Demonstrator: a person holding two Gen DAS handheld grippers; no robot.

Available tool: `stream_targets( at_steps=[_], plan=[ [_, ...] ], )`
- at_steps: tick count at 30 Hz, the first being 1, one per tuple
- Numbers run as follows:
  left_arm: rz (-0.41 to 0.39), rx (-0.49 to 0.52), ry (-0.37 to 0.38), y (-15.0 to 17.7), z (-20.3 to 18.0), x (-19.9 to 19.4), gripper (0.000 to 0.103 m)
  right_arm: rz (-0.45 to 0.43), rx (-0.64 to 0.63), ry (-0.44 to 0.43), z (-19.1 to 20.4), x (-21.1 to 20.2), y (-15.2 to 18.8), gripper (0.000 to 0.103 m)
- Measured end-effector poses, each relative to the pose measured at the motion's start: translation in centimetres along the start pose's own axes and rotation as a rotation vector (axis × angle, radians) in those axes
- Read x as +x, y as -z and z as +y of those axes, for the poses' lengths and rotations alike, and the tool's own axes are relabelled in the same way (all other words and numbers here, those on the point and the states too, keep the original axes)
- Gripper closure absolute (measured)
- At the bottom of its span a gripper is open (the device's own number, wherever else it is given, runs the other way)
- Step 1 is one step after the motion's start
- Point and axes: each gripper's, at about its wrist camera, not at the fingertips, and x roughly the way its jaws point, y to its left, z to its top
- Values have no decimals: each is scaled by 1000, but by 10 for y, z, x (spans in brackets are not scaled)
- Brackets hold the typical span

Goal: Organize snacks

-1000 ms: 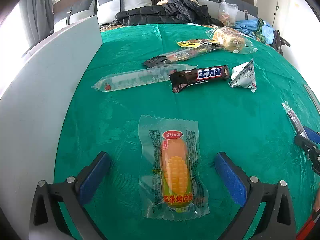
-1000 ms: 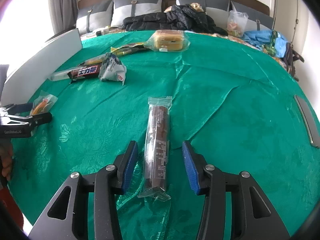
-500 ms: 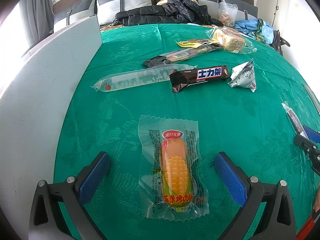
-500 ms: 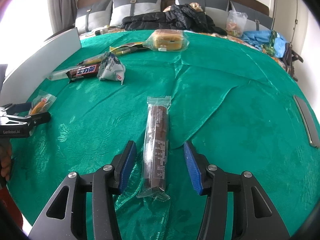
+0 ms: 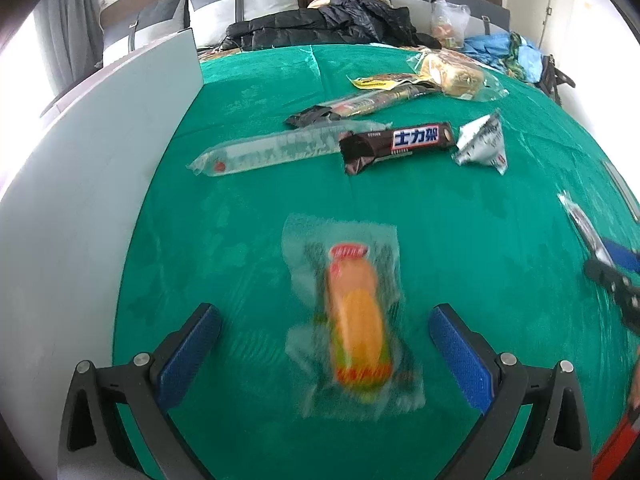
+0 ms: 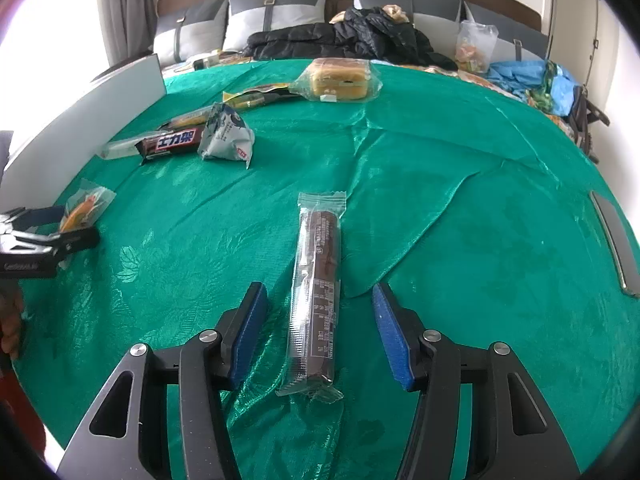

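Now we hold both sets of jaws apart over the green cloth [image 6: 460, 184].
Our right gripper [image 6: 318, 332] is opening, the brown cake roll packet [image 6: 318, 280] lying lengthwise between its jaws, pads clear of it. Our left gripper [image 5: 324, 344] stands wide, the corn-shaped snack packet [image 5: 354, 320] between its jaws, untouched; other snacks lie well beyond.

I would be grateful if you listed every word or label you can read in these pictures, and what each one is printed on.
"士力架": white-and-blue label on the brown chocolate bar.
Corn sausage pack: red label and print, blurred, unreadable.
Long brown bar between the opening jaws of the right gripper: white print, too small.
Silver triangular pouch: too small.
Left gripper: white lettering on its body, illegible.
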Motion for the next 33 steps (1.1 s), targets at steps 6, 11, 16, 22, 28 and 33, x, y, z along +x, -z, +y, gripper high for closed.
stream_targets(
  at_steps=[6,11,16,22,28,33],
  plan=[
    [43,-33,-21,10,8,-8,0,-3,10,-7,0,0,-1,45],
    [68,5,3,3,-8,-2,0,-2,9,-7,-1,0,-1,45],
    [55,-14,-6,2,-9,-2,0,-5,20,-17,-2,0,-1,45],
    [99,-29,6,9,-2,-8,0,-7,27,-25,-3,-1,0,44],
    [112,-97,67,-2,2,-8,10,5,36,-14,-4,0,-1,31],
    [99,95,-33,-16,-26,-3,40,232,-135,-81,12,19,-27,8]
  ],
)
